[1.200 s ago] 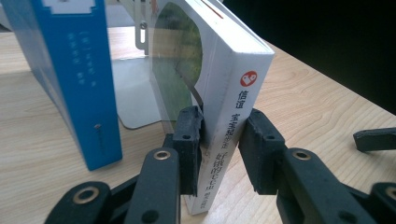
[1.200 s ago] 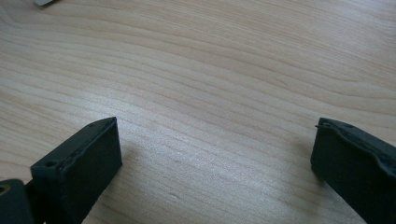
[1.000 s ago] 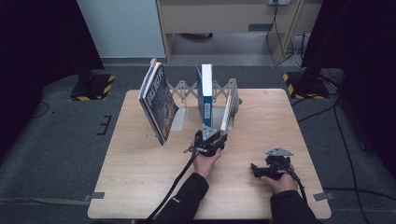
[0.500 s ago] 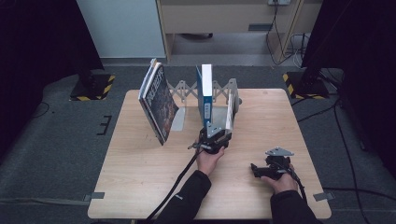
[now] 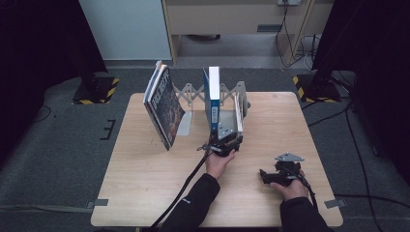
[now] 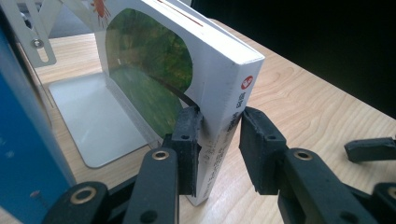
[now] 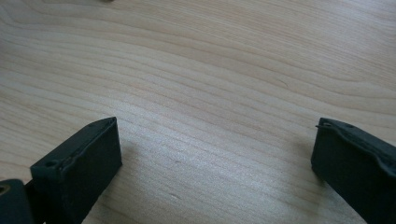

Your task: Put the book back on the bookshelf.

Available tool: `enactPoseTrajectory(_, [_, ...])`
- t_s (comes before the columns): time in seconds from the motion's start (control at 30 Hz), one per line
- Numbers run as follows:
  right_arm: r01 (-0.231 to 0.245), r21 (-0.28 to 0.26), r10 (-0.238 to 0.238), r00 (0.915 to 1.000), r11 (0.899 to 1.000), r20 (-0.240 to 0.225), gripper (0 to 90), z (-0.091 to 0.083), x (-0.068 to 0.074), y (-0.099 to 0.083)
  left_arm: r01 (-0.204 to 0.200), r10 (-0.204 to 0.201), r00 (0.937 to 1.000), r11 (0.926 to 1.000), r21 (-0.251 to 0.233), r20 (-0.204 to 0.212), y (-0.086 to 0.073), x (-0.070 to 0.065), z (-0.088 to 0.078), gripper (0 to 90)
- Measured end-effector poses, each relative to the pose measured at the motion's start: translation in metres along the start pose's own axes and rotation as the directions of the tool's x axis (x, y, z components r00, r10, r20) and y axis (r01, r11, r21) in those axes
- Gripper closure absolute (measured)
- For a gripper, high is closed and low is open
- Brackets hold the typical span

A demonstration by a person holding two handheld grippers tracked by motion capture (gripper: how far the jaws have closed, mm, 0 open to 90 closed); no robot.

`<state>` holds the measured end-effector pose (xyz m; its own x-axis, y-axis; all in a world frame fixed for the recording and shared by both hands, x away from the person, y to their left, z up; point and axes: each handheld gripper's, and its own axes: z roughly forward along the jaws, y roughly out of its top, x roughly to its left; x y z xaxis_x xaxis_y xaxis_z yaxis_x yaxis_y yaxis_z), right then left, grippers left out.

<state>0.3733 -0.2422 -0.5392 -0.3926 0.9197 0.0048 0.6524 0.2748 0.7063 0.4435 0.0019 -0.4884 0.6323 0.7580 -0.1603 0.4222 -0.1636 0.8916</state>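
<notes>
At the left end of the expanding metal book rack [image 5: 193,94], a dark-covered book [image 5: 164,108] is leaning outward, well apart from the others. Next along, a blue book [image 5: 212,101] is standing upright in the middle of the rack. Just beside it on the right, a white paperback with a green cover picture [image 5: 238,113] is standing on its lower edge by the rack's right end plate [image 6: 93,126], tilting slightly.

The left gripper [image 6: 219,123] is pinching this paperback low down at its spine edge, one pad pressing on the green cover and the other on the back. Compared with a second ago, this gripper is sitting a touch further to the right on the wooden table [image 5: 145,183], and the book's foot appears to be going with it. The grip itself is looking unchanged. That small shift suggests the person is settling the paperback into its slot against the end plate, not lifting it out; the placing seems nearly done, with letting go likely the step remaining.

Farther right, near the table's front edge, the right gripper [image 5: 276,175] is resting in the same spot as before, its jaws spread wide over bare wood and holding nothing.
</notes>
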Motion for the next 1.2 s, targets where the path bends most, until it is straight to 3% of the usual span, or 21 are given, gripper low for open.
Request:
enactPoseTrajectory(0.13, [0.0,0.0,0.0,1.0,1.0,0.0,1.9,0.0,0.0,0.0,0.015,-0.015,0.9999,0.9999,0.007,-0.006,0.005,0.001,0.007,66.9])
enactPoseTrajectory(0.5, [0.0,0.0,0.0,1.0,1.0,0.0,1.9,0.0,0.0,0.0,0.009,-0.009,0.9996,0.9999,0.008,-0.025,0.011,0.007,0.016,66.6])
enactPoseTrajectory(0.7, [0.0,0.0,0.0,1.0,1.0,0.0,1.9,0.0,0.0,0.0,-0.024,0.024,0.9976,0.9997,-0.001,-0.065,0.012,0.006,0.021,64.7])
enactPoseTrajectory(1.0, [0.0,0.0,0.0,1.0,1.0,0.0,1.9,0.0,0.0,0.0,-0.035,0.035,0.9968,0.9994,0.007,-0.072,0.016,0.005,0.026,62.6])
enactPoseTrajectory(1.2, [0.0,0.0,0.0,1.0,1.0,0.0,1.9,0.0,0.0,0.0,-0.055,0.055,0.9964,0.9985,0.005,-0.065,0.016,0.005,0.02,61.1])
